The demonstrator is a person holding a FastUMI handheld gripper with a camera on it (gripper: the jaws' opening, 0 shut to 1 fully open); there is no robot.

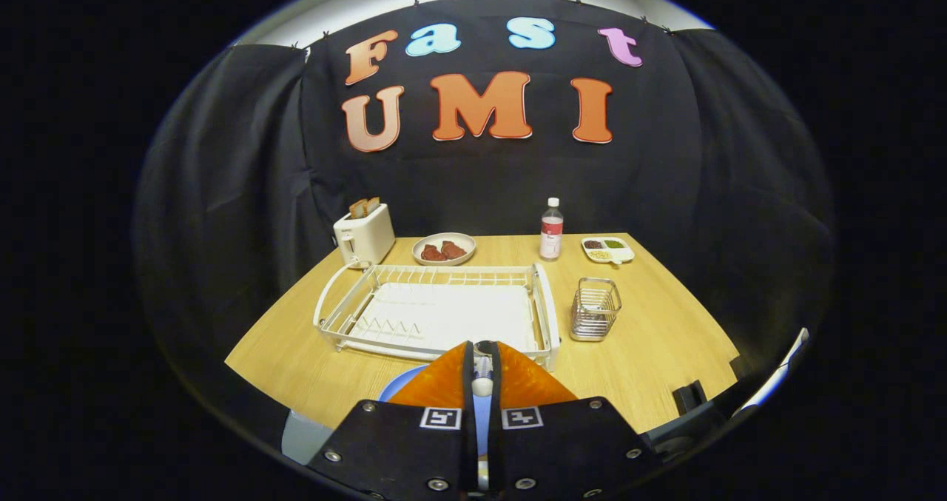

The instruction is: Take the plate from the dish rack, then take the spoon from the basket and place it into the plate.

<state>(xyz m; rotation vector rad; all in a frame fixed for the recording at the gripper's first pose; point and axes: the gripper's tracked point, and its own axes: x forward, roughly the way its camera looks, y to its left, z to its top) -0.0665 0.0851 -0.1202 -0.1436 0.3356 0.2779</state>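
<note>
Closed almost fully, the claw (482, 371) pinches what looks like the spoon (482, 387), a pale handle showing in the thin slit between its orange fingers (436, 386). Directly beneath them, at the bench's (666, 353) near edge, lies the blue plate (403, 384), already out of the white dish rack (436, 312) just beyond, with the wire basket (595, 308) beside the rack's right end. Lowering the spoon close over the plate's middle before letting go should stop it bouncing out.
</note>
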